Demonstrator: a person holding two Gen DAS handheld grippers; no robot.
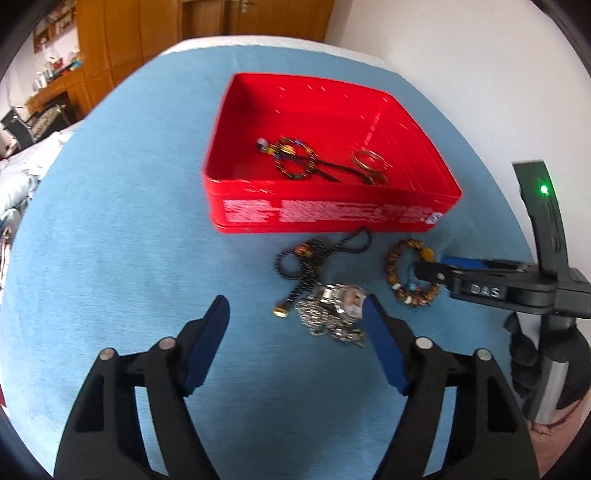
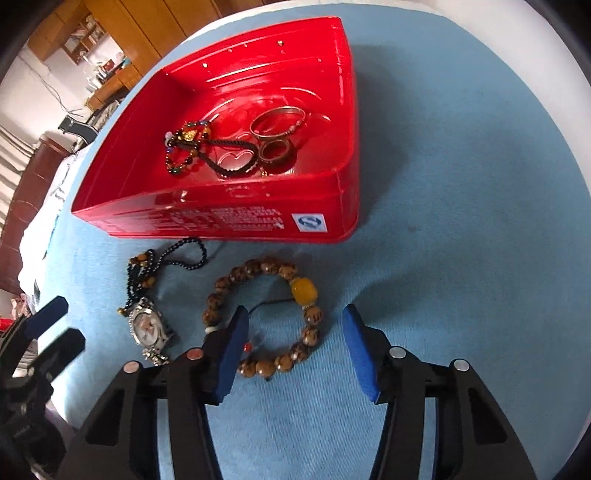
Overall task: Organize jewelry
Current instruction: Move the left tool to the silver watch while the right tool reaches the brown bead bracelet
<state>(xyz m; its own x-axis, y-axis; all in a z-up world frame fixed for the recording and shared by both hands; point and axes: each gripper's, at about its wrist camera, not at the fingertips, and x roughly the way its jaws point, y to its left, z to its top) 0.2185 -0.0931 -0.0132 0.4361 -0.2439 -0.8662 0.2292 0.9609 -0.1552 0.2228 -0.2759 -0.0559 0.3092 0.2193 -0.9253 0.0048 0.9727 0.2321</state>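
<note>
Jewelry lies on a blue cloth [image 1: 110, 221] before a red tin [image 2: 229, 218]: wooden bead bracelet [image 2: 280, 269], watch [image 2: 147, 326], black bead necklace [image 1: 295, 258]. More pieces sit inside the tin. We hold our left gripper [image 1: 295, 325] parted near the watch, gripping nothing. Our right gripper [image 2: 295, 339] straddles the bracelet's near side, one pad inside the loop, not pinching.

- Beneath our tools we see a blue cloth [image 1: 110, 221] spread over the work surface, white at its far edge.
- Ahead and to the left stand tall wooden cabinets [image 1: 110, 37] and a wooden door [image 1: 255, 16].
- To the right rises a plain white wall [image 1: 461, 55], evenly lit.
</note>
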